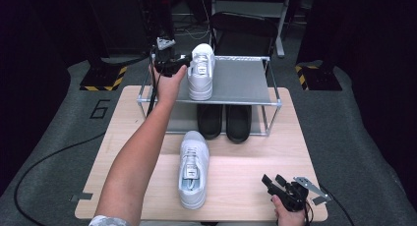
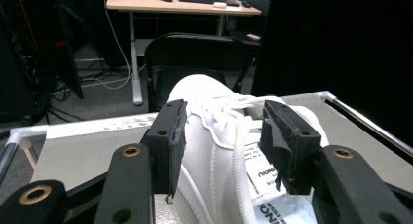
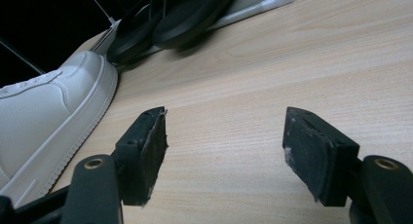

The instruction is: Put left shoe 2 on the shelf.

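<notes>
A white sneaker (image 1: 201,73) lies on the top shelf of a metal rack (image 1: 241,81), at its left side. My left gripper (image 1: 173,65) is at that sneaker's far end, coming from its left. In the left gripper view its jaws straddle the sneaker's (image 2: 209,151) side wall: one pad (image 2: 176,136) lies by the outer side, the other pad (image 2: 280,141) hangs over the insole without pressing, so the gripper is open. A second white sneaker (image 1: 193,168) rests on the table. My right gripper (image 1: 275,182) sits open at the table's front right, nothing between its jaws.
A pair of black shoes (image 1: 224,121) stands on the rack's lower level, seen as black shoes (image 3: 180,14) in the right gripper view. The wooden table (image 1: 246,162) carries the rack. A black folding chair (image 1: 242,27) stands behind it.
</notes>
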`<state>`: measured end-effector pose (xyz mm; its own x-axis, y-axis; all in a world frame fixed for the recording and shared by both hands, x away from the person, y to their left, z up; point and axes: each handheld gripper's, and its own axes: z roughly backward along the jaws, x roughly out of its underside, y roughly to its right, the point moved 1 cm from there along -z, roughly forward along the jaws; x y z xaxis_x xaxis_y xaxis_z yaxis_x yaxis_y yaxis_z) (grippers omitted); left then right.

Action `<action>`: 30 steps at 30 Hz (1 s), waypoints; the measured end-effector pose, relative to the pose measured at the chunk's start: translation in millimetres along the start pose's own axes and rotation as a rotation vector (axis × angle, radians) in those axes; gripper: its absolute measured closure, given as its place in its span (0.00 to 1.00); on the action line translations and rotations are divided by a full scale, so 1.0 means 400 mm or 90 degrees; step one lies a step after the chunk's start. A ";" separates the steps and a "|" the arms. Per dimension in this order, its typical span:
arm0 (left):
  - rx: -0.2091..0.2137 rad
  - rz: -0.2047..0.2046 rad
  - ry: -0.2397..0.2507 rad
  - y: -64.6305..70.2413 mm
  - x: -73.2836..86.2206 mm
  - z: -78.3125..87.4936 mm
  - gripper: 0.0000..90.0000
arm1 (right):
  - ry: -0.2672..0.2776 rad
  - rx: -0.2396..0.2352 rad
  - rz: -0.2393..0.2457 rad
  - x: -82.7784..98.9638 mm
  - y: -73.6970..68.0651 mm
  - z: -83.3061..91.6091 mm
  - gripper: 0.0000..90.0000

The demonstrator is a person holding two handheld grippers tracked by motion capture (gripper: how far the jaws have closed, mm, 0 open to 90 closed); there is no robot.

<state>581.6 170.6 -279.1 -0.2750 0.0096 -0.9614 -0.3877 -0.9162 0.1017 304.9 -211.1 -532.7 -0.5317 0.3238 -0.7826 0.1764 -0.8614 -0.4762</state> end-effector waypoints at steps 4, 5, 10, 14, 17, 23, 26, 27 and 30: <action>0.001 0.003 0.000 0.007 -0.004 0.013 0.57 | 0.001 0.001 0.006 0.000 -0.002 0.000 0.36; 0.001 0.001 0.003 0.008 -0.006 0.016 0.57 | 0.001 0.001 0.006 0.000 -0.003 0.000 0.36; 0.009 -0.013 0.026 0.017 -0.007 0.072 0.57 | 0.000 0.015 0.045 -0.001 -0.017 0.000 0.33; 0.019 -0.006 0.027 0.003 0.008 0.109 0.59 | -0.007 0.035 0.064 -0.002 -0.030 -0.003 0.32; 0.029 -0.013 0.040 -0.008 0.024 0.145 0.61 | -0.010 0.038 0.075 -0.003 -0.041 -0.003 0.33; 0.048 -0.026 0.029 -0.029 0.066 0.207 0.58 | 0.007 0.031 0.129 -0.009 -0.079 0.002 0.40; 0.052 -0.028 0.019 -0.043 0.085 0.234 0.57 | 0.007 0.016 0.137 -0.009 -0.096 0.001 0.43; 0.051 -0.028 0.018 -0.048 0.092 0.241 0.57 | 0.004 0.010 0.138 -0.009 -0.100 -0.001 0.43; 0.052 -0.021 0.013 -0.065 0.112 0.257 0.57 | -0.011 -0.002 0.135 -0.010 -0.109 -0.008 0.45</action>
<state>489.0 235.9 -298.6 -0.2430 0.0305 -0.9695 -0.4675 -0.8795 0.0895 301.9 -173.3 -510.2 -0.4965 0.1286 -0.8585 0.2878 -0.9086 -0.3026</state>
